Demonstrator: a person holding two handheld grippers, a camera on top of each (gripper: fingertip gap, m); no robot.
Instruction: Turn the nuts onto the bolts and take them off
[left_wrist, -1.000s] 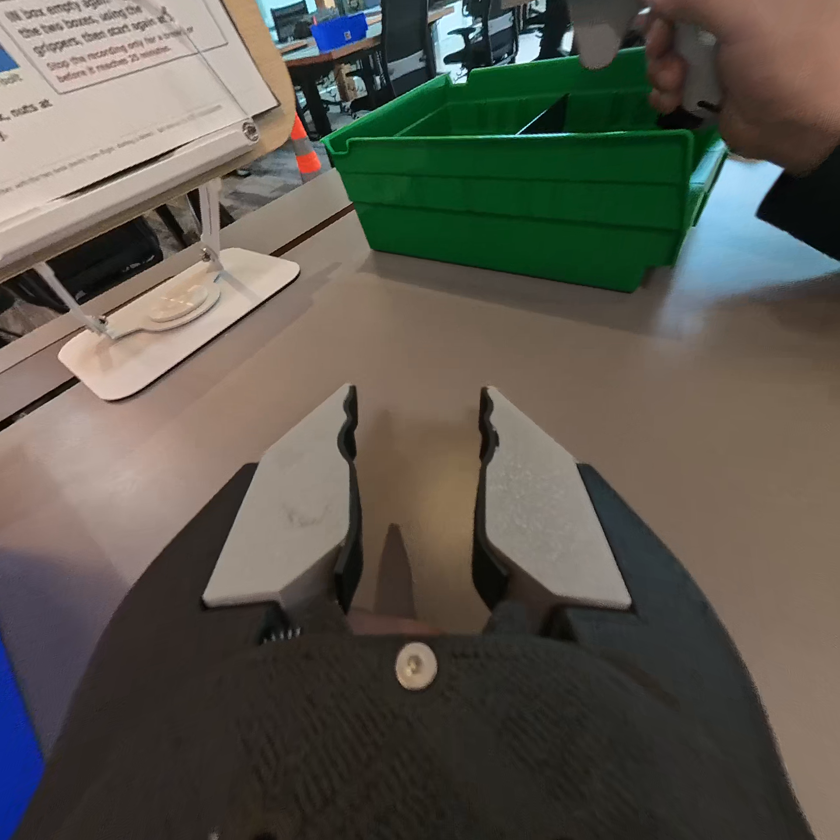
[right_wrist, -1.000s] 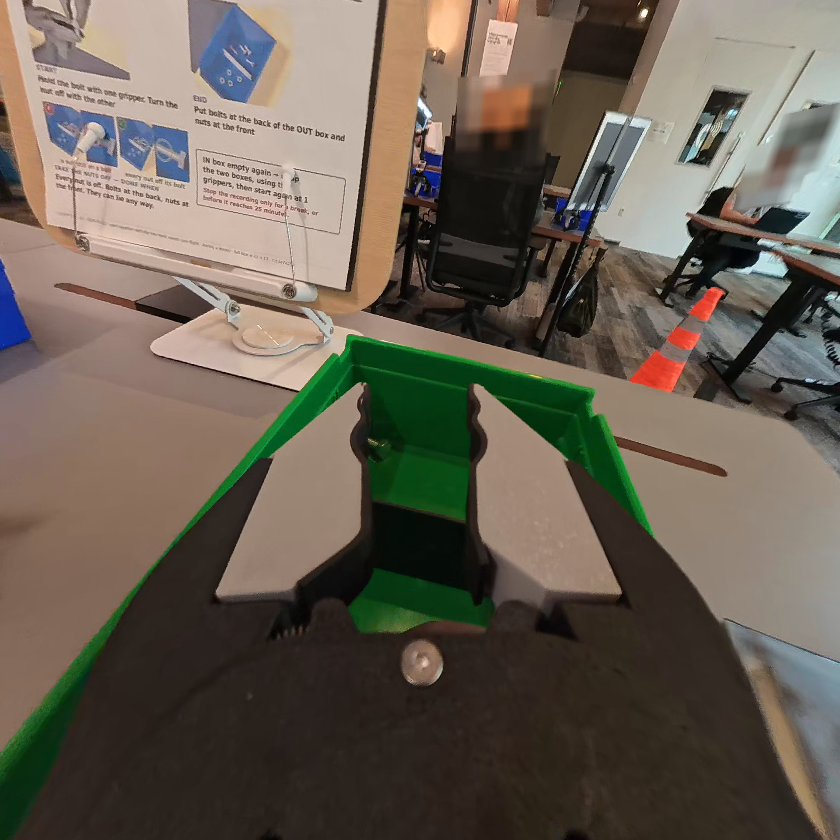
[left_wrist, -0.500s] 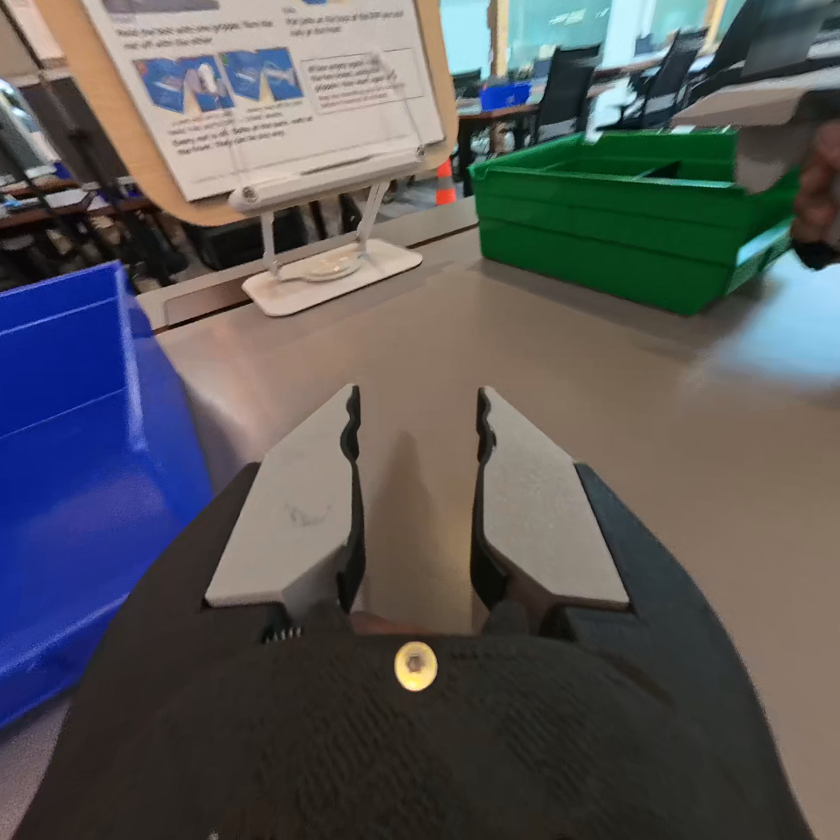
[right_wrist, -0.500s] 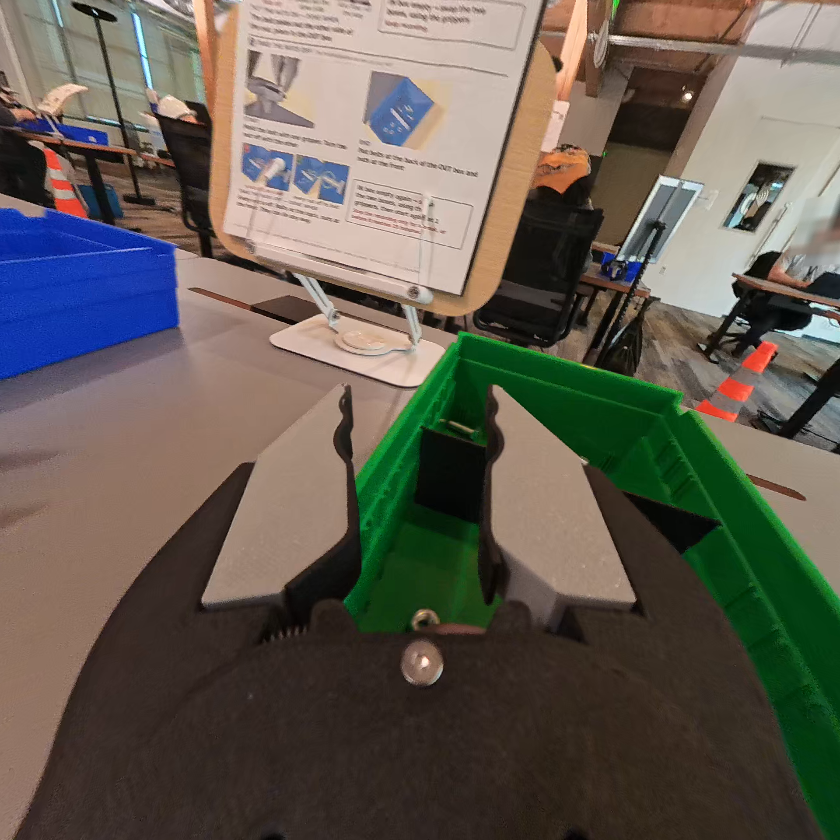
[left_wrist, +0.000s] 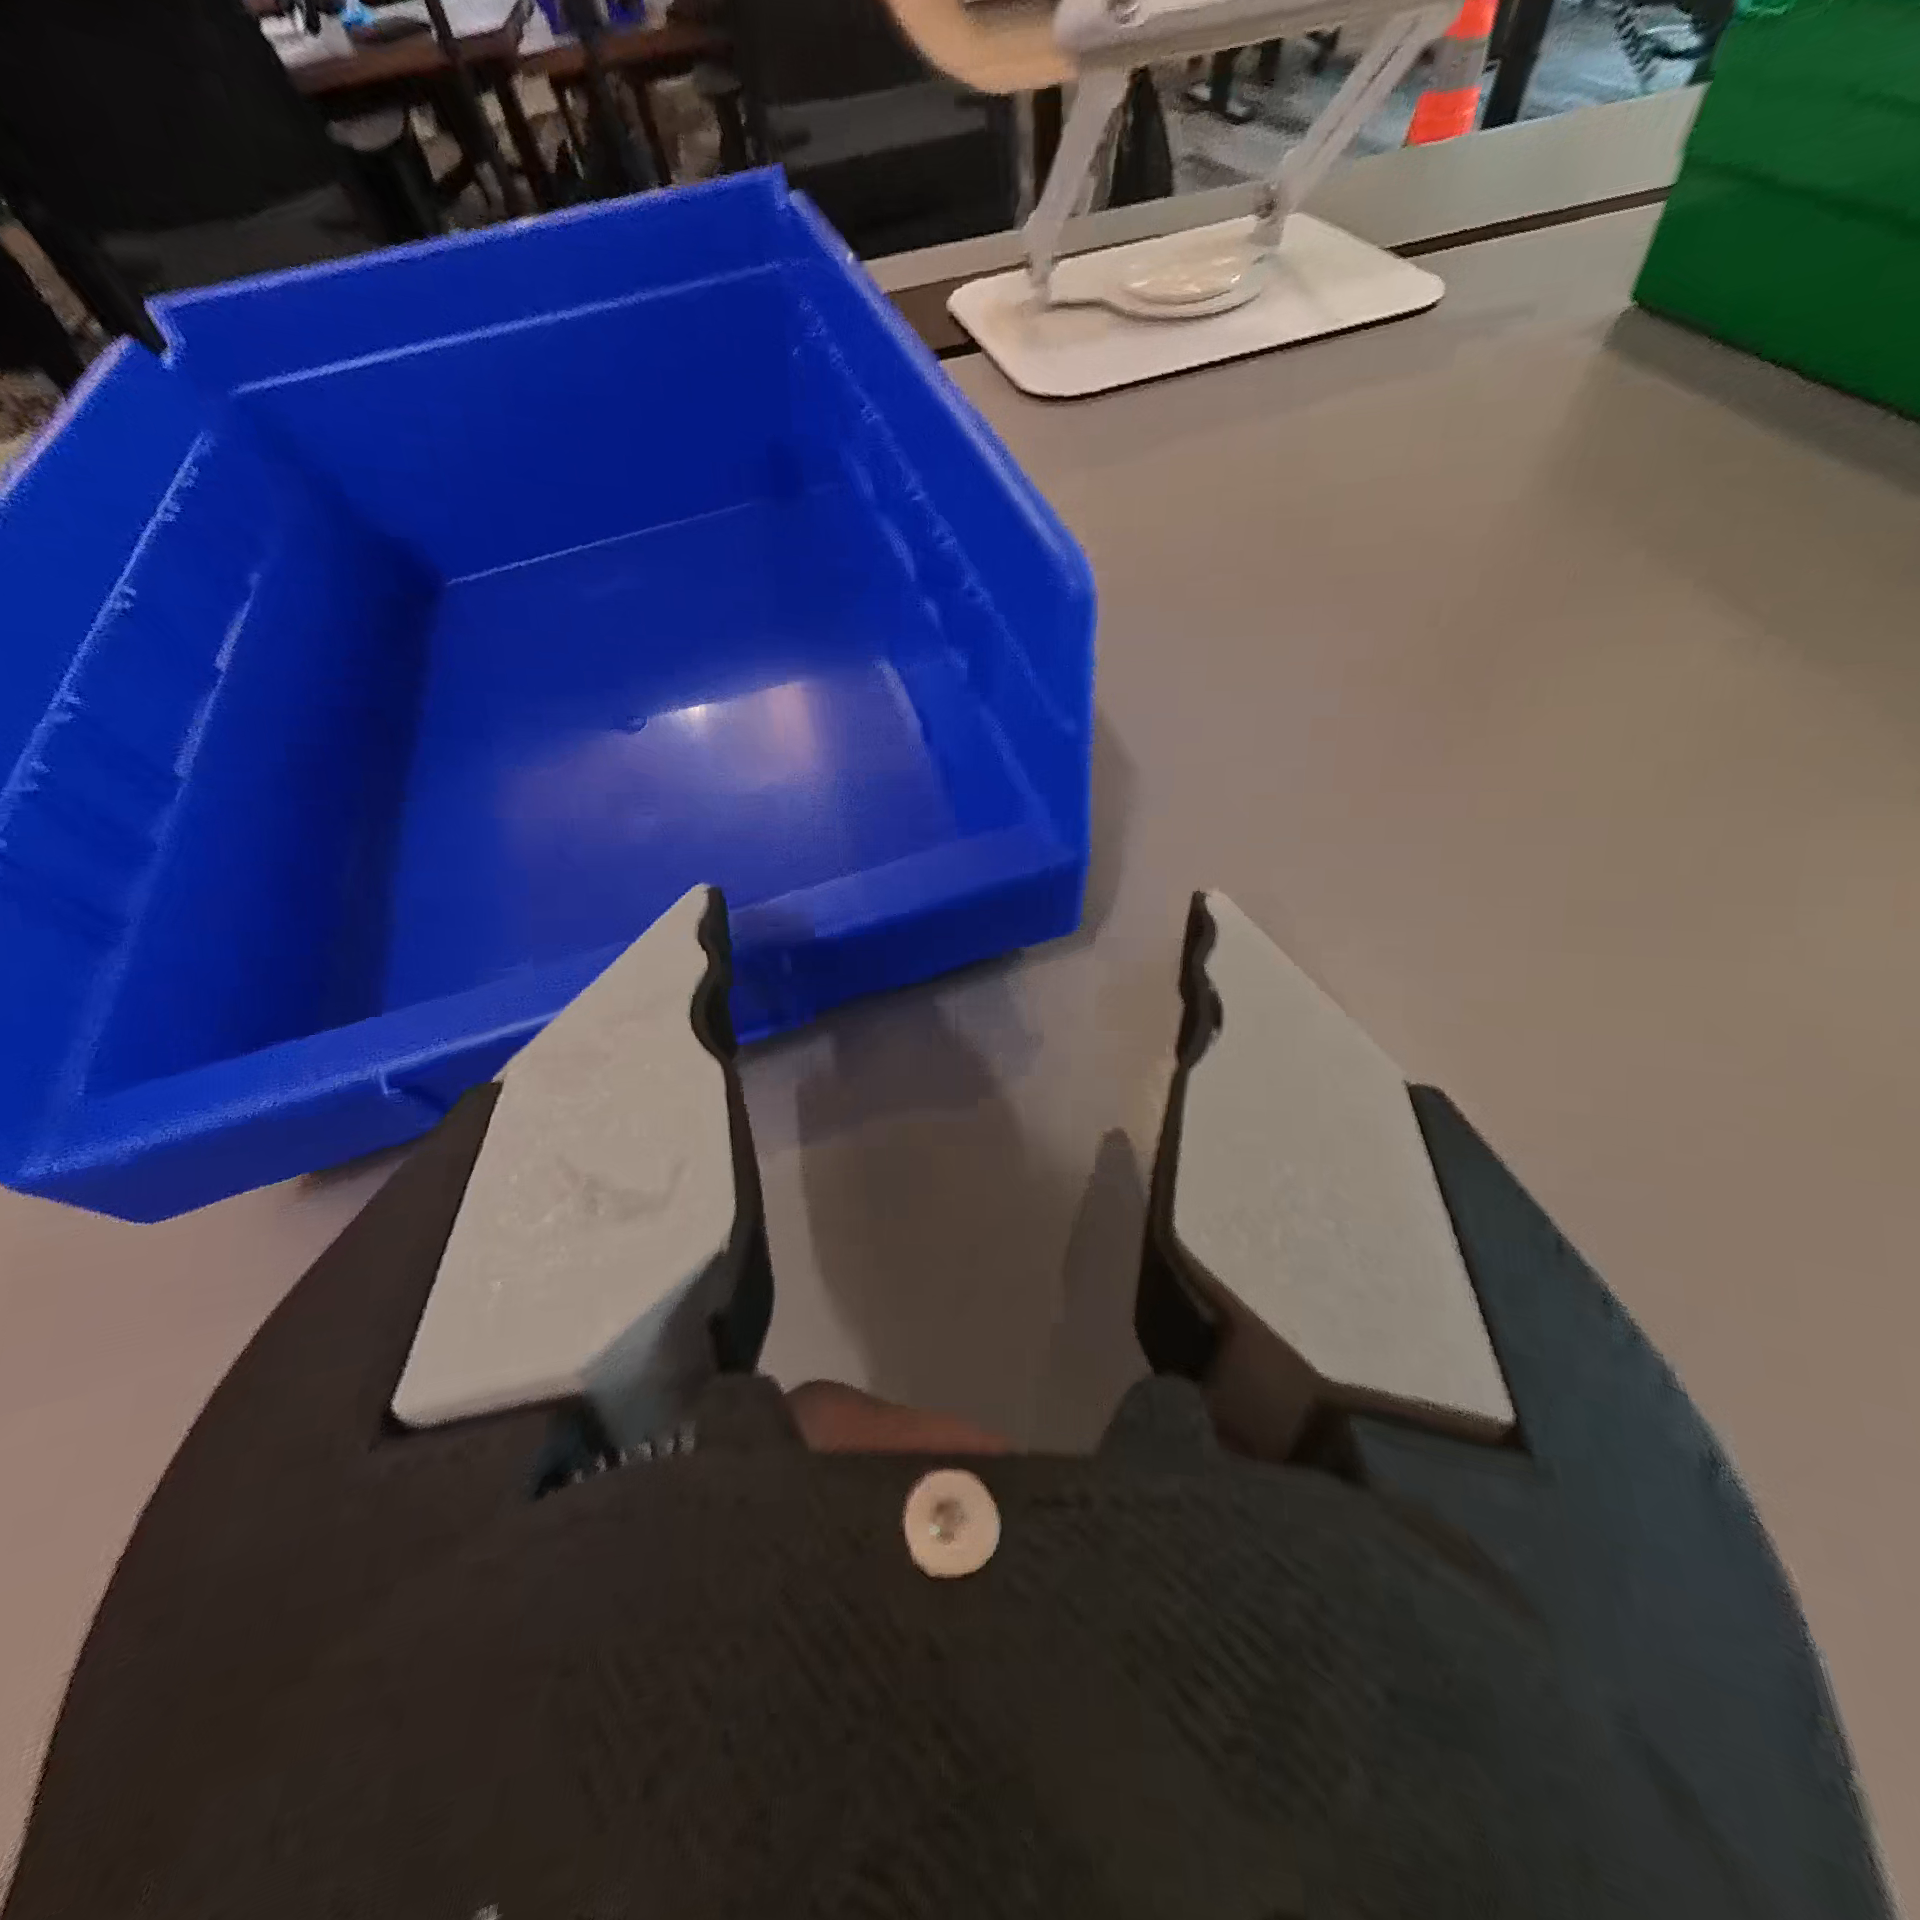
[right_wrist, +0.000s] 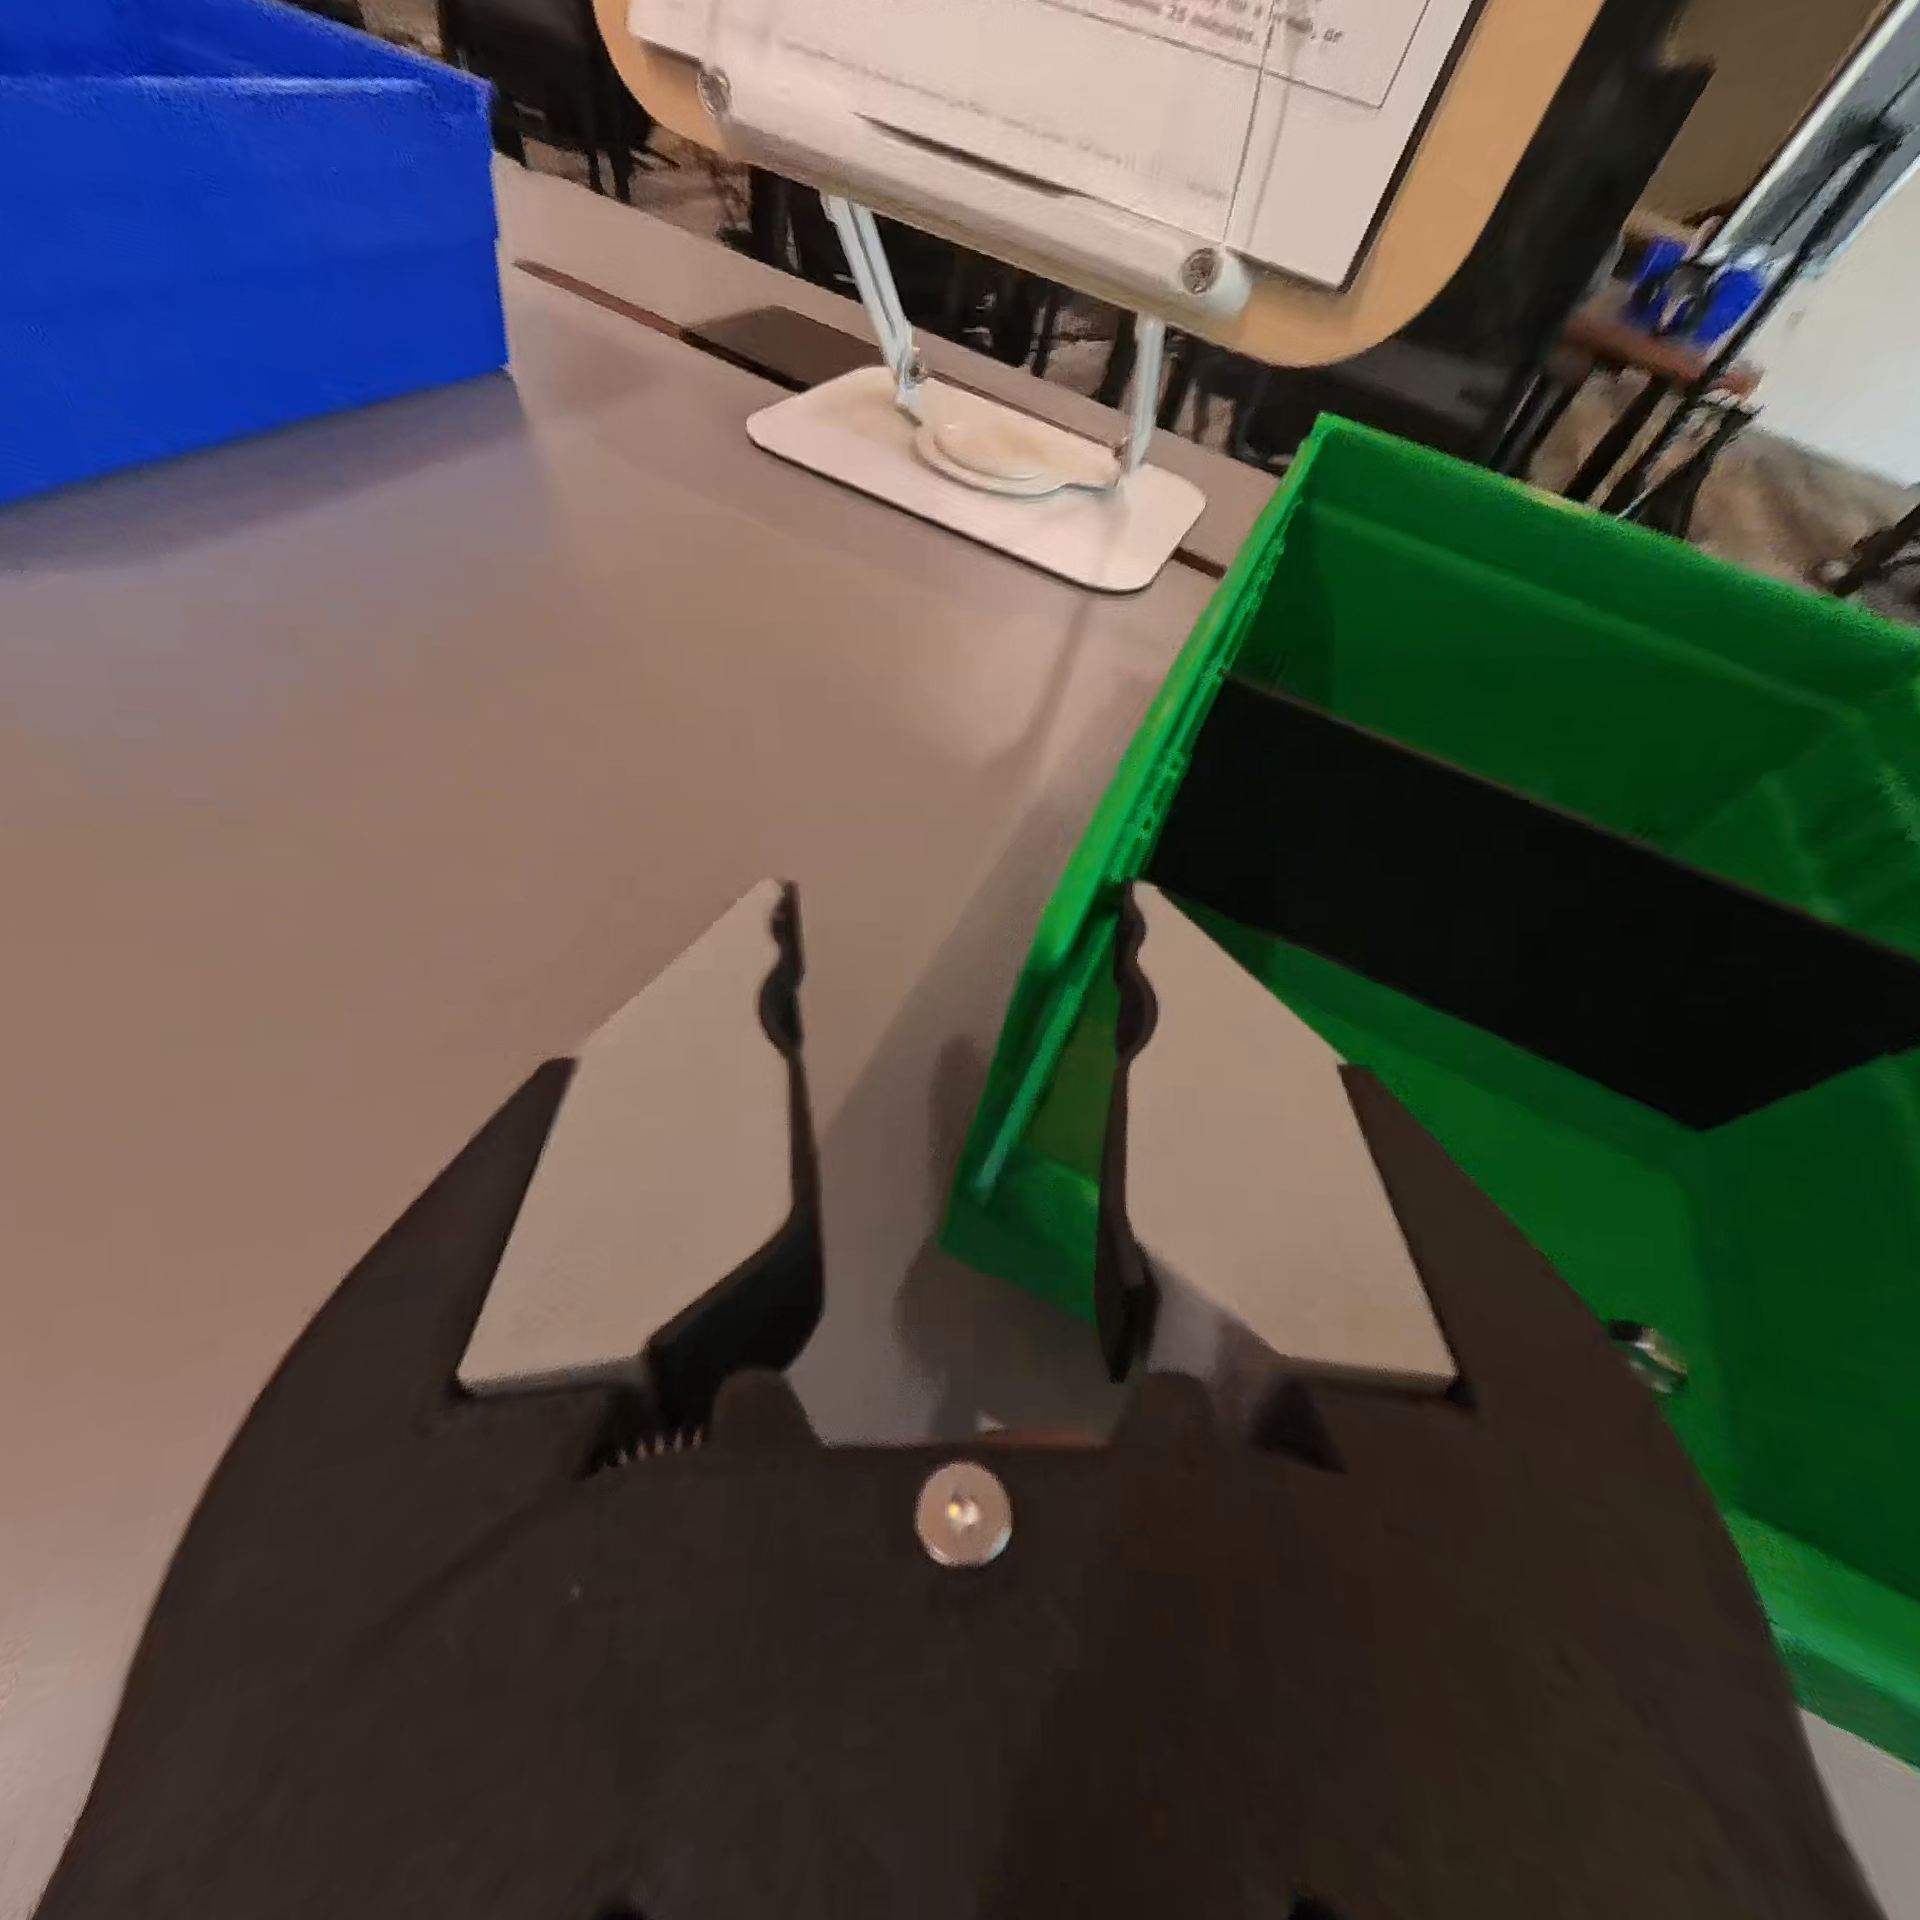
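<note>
My left gripper (left_wrist: 951, 940) is open and empty, just in front of the near right corner of a blue bin (left_wrist: 540, 665) whose inside shows nothing in it. My right gripper (right_wrist: 961, 935) is open and empty above the table, at the left wall of a green bin (right_wrist: 1558, 831) with a black divider (right_wrist: 1538, 914) across it. A small metal nut (right_wrist: 1652, 1361) lies in the green bin's front compartment, beside my right finger. No bolt shows in either view.
An instruction sheet on a white stand (right_wrist: 997, 457) is at the table's back, between the bins; it also shows in the left wrist view (left_wrist: 1195, 301). The blue bin (right_wrist: 229, 270) is far left in the right wrist view. Office chairs and an orange cone (left_wrist: 1449, 73) stand beyond the grey table (left_wrist: 1455, 727).
My left gripper swung left from the green bin to the blue bin and opened wider. My right gripper drew back and left, out of the green bin to its left wall.
</note>
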